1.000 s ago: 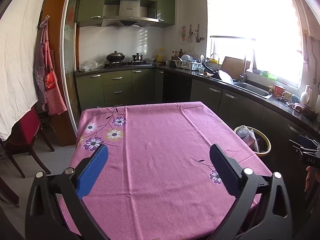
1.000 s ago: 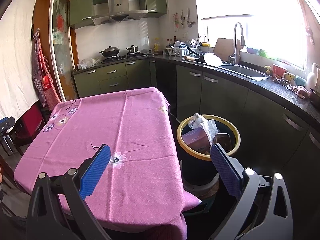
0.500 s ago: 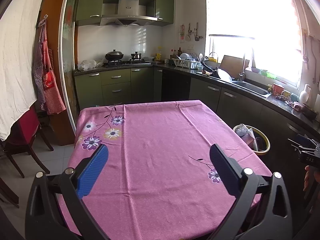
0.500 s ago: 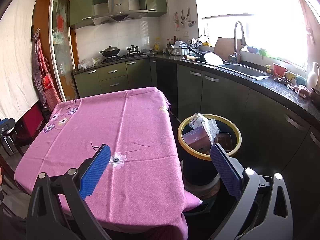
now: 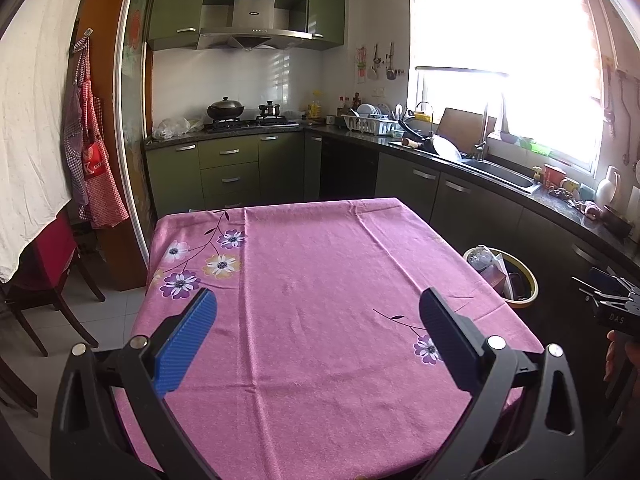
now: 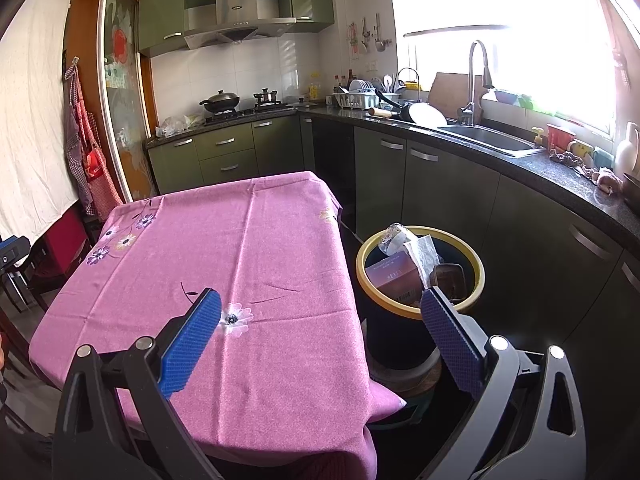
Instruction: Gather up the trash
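You hold both the left gripper (image 5: 318,316) and right gripper (image 6: 320,316) with jaws spread wide and empty over the pink floral-clothed counter (image 5: 320,264), since the trash already sits in the yellow-rimmed dark bin (image 6: 478,280) beside its right edge.

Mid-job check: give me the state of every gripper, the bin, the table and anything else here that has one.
Left gripper: open, empty, above the table.
Right gripper: open, empty.
Yellow-rimmed dark trash bin: upright on the floor beside the table, lidless, holding a box, crumpled paper and plastic.
Pink flowered tablecloth: spread flat on the table, nothing on it.
Green cabinet drawers: shut.
Black wok: lidded, on the hob.
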Tool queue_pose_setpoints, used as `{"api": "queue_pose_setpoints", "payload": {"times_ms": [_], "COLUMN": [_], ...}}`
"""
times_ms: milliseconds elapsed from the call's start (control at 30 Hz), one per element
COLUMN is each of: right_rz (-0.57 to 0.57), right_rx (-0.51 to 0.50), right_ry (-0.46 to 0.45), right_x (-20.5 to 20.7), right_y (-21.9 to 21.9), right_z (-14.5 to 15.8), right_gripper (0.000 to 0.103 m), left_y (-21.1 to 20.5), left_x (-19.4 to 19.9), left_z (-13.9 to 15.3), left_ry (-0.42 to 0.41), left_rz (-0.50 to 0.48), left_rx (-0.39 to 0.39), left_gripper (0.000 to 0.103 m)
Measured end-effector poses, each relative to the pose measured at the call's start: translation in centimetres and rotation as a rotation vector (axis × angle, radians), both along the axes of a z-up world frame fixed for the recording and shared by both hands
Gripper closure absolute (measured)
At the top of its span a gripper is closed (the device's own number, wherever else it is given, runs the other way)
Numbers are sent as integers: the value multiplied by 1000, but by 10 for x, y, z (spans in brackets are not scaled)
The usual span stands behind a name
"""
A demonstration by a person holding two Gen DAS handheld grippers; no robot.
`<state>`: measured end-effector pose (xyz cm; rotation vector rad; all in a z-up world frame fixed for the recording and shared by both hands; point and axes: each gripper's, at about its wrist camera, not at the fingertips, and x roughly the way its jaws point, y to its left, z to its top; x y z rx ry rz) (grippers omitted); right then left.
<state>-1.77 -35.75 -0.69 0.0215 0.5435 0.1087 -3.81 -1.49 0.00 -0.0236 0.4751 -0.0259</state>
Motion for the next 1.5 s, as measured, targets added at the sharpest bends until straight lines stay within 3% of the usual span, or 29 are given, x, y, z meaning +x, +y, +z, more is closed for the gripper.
{"api": "queue_pose_setpoints", "payload": {"times_ms": [1500], "right_rz": [8], "right_rx": [1], "right_ry": [15], "right_x": [5], "right_y": [2], "right_z": [-8], "right_gripper": [5], "left_y": [-2], "left_x": [4], "left_z": [-6], "left_ry": [17], "left_rz": [-17], "left_rx": [-6], "left_gripper": [6]}}
